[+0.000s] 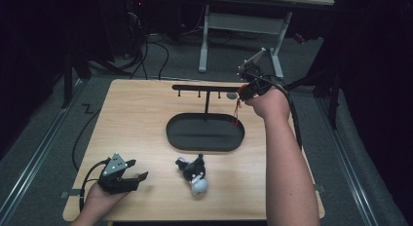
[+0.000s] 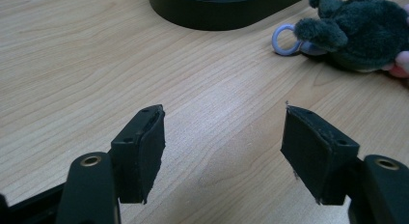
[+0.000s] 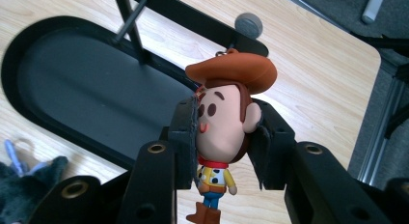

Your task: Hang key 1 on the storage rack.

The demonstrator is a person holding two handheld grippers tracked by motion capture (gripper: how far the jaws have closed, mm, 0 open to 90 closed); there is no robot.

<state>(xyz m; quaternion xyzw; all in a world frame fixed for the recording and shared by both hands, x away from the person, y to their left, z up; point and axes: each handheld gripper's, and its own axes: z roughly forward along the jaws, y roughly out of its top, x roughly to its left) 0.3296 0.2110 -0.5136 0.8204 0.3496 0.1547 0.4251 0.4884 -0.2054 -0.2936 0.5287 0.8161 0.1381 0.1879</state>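
Right gripper (image 3: 222, 137) jaws clamped on cowboy keychain (image 3: 224, 132) by its head, up beside the black rack's (image 1: 207, 89) end. Left gripper (image 2: 224, 151) jaws spread over bare worktop (image 2: 96, 64), near plush toy (image 2: 361, 33).

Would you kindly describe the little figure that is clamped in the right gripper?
Start at the black rack rising from the oval tray. At the rack's right end, the right gripper squeezes a cowboy keychain figure. Unlike the dark plush toy, it is hard, with an orange hat.
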